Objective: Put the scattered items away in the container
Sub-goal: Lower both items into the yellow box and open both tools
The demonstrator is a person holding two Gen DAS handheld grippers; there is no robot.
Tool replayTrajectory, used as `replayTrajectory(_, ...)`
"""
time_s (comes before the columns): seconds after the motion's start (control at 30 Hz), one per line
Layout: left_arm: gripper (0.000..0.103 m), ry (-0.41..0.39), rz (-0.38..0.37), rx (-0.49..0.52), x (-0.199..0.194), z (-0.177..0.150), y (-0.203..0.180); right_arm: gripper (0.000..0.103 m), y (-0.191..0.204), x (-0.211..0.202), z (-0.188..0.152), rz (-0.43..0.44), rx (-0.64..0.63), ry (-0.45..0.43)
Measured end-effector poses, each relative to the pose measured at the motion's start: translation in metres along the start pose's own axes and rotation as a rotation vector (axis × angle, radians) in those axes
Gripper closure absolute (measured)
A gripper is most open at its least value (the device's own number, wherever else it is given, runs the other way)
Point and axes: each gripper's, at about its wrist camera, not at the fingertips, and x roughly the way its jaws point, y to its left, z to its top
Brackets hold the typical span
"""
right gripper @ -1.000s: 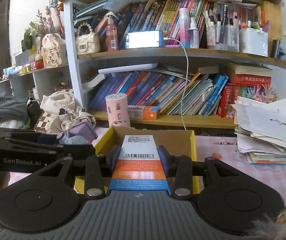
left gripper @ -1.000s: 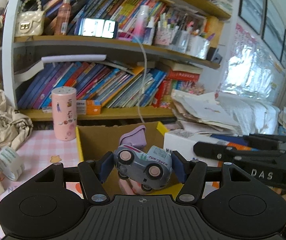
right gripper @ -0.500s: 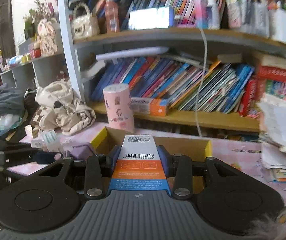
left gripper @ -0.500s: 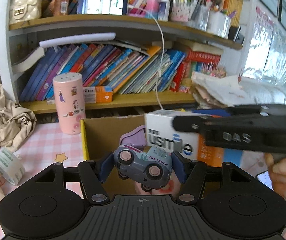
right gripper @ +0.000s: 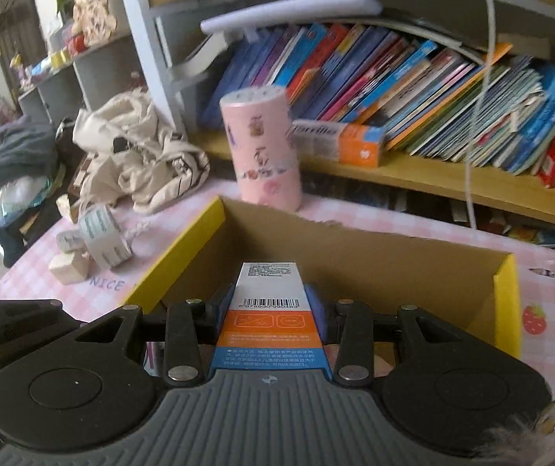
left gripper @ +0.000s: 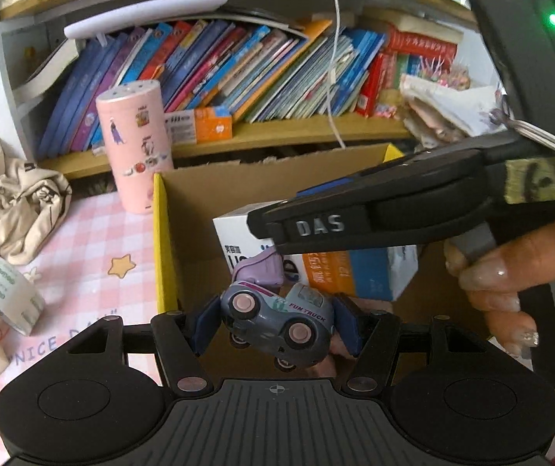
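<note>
Now both loads hang over the cardboard box [left gripper: 262, 190].
Left wrist view: left gripper [left gripper: 277, 320] clamps the toy car [left gripper: 277, 320]; lower it past the rim before releasing. Right wrist view: right gripper [right gripper: 269, 310] pinches the toothpaste carton [right gripper: 269, 310]; lay it flat inside.

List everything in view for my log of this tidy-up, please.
cardboard box: one, brown with yellow flaps, on the pink checked tablecloth
toy car: one, grey-blue, between the left jaws, over the box
carton: one, white, orange and blue, between the right jaws, over the box
pink canister: one, behind the box
tape roll: one, white, left of the box
books: many, mixed colours, shelf
left gripper: black
right gripper: black
hand: one, on the right gripper's handle
</note>
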Motion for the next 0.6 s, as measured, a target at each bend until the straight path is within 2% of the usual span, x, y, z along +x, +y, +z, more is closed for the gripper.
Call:
replayTrajectory(0.3,0.039,0.024,0.014,0.036,0.004,-0.002,-0.008,0.066,-0.007,0.022,0.001,0.024,0.027,0.046)
replayTrajectory(0.47,0.024,0.025,0.030,0.084,0.004,-0.003,-0.016,0.066,-0.013,0.030,0.002,0.041,0.063,0.082)
replayTrajectory(0.6,0.022,0.022,0.041,0.102,0.005,-0.005,-0.020,0.066,-0.015,0.035,0.002,0.053,0.079,0.125)
